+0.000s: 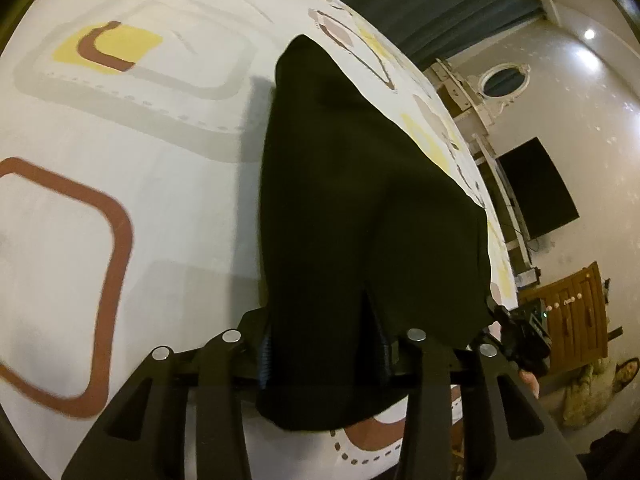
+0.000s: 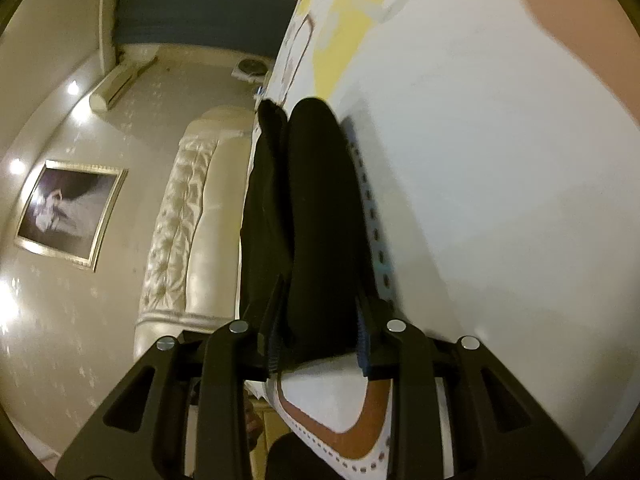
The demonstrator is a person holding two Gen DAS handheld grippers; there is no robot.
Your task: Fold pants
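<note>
**Two grippers holding black pants above a patterned bed sheet**

A person is working with a two-finger gripper in each hand, folding a pair of black pants (image 1: 360, 220) on a bed covered by a white sheet (image 1: 160, 200) printed with brown and yellow rounded squares. The left gripper (image 1: 324, 344) is clamping a thick bunch of the dark cloth between its jaws, with a flap hanging below them. The fabric is stretching away from it in a tapering panel that is lying across the sheet near the bed's edge. The right gripper (image 2: 320, 340) is likewise pinching a bundled fold of the pants (image 2: 316, 216), which are running forward along the bed's edge.

The cloth looks soft, limp and light, sagging wherever it is unsupported, so it will likely be drooping and bunching rather than holding a crease. Gripping at the corners or hem edges, with both layers caught together, seems safest; a shallow pinch could be letting one layer slip free.
</note>
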